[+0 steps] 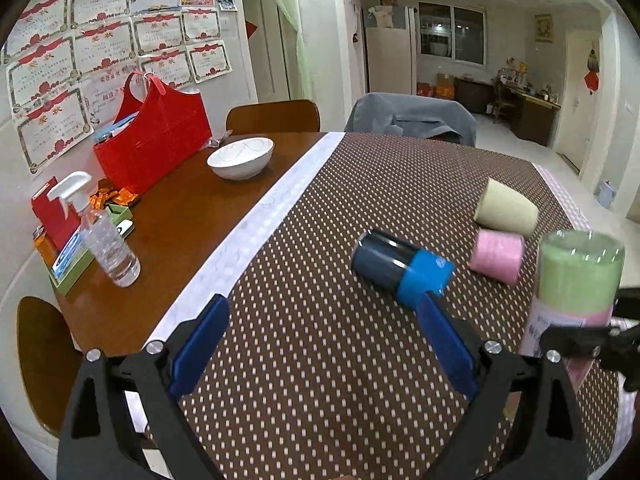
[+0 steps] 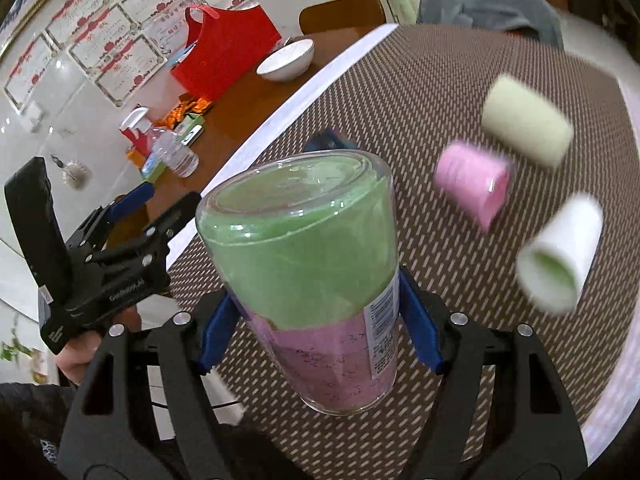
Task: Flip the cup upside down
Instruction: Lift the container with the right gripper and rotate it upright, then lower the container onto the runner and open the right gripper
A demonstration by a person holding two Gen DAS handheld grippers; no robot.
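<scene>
Bowl [image 1: 241, 157] on table [image 1: 172, 220], left of mat [image 1: 360, 360].

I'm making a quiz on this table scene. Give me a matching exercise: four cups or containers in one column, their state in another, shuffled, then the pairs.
Things:
1. clear cup
2. dark blue tumbler
3. white bowl
4. white cup

States:
A. upright on bare wood
B. lying down, green inside showing
C. clamped in the right gripper
D. lying near the left gripper

Pairs: 1-C, 2-D, 3-A, 4-B
</scene>
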